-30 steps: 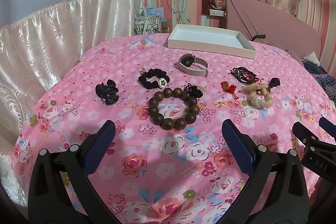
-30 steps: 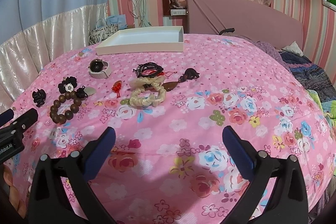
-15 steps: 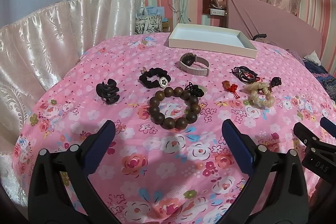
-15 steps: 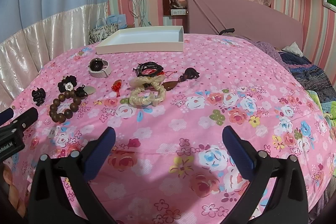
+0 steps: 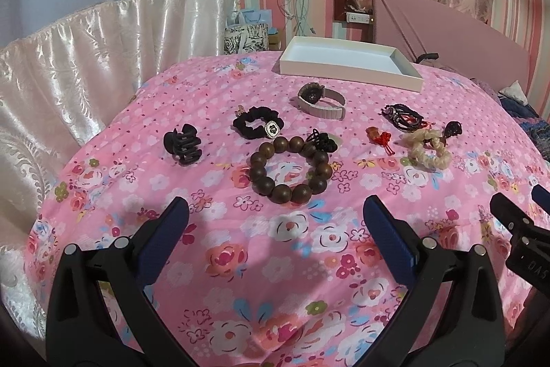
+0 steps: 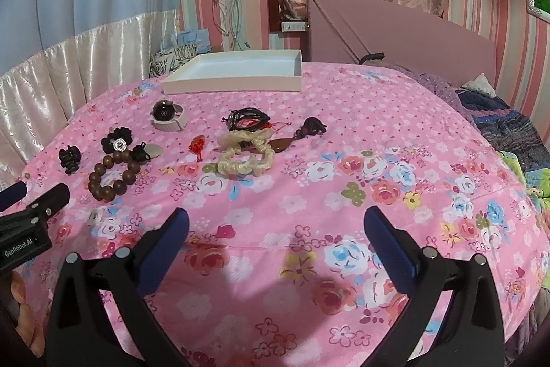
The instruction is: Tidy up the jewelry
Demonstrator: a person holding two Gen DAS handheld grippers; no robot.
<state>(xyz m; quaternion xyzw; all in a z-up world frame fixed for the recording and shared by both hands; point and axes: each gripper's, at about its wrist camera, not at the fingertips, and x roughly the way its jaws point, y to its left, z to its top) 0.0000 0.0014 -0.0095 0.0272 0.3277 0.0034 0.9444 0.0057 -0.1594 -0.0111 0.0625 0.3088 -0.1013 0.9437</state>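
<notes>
Above the floral bedspread (image 5: 275, 263), both grippers (image 5: 275, 219) (image 6: 275, 222) hover open, seemingly empty.

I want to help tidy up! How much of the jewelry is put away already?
None yet. The white box looks empty. Both the left gripper and right gripper are open, holding nothing. The wooden bead bracelet, watch, black scrunchie and the rest lie on the bedspread.
</notes>
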